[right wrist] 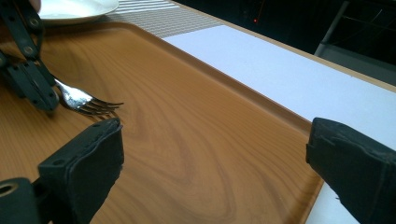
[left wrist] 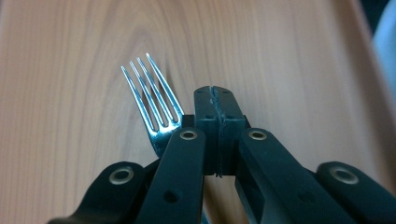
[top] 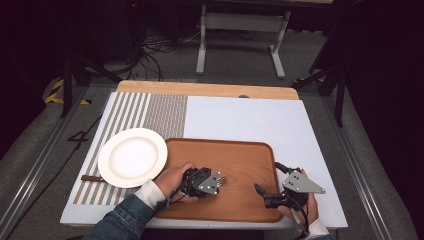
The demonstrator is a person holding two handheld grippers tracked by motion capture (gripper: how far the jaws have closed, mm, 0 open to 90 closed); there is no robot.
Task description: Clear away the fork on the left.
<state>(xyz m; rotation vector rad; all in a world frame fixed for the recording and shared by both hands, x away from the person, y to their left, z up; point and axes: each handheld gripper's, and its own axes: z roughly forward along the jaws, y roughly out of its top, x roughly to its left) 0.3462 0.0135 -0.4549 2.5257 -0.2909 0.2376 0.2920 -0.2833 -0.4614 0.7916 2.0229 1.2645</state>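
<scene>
The left gripper (top: 216, 183) hovered low over the left half of the wooden tray (top: 250, 150), its jaws pressed together on a metal fork (top: 223, 180). In the left gripper view the two black pads met flush, with no gap, and the fork (left wrist: 156, 105) came out from beneath the jaw on the left of that view, so the clamp sat somewhere on the neck or handle, hidden under the jaws. The fork's long axis ran along the gripper's own line, roughly left to right across the tray in the high view, with the four tines pointing toward the tray's middle and the right gripper (top: 267, 192). In the right gripper view the fork (right wrist: 86, 103) lay close to level just above the wood, tines forward, casting a faint reflection on the tray (right wrist: 196, 126); whether the tips touched the wood could not be told. The right gripper rested near the tray's right front corner with its jaws spread wide and nothing between them. A white plate (top: 132, 157) sat on the striped placemat (top: 135, 112) just left of the tray, and a brown-handled utensil (top: 92, 178) poked out from beneath the plate's near edge.
</scene>
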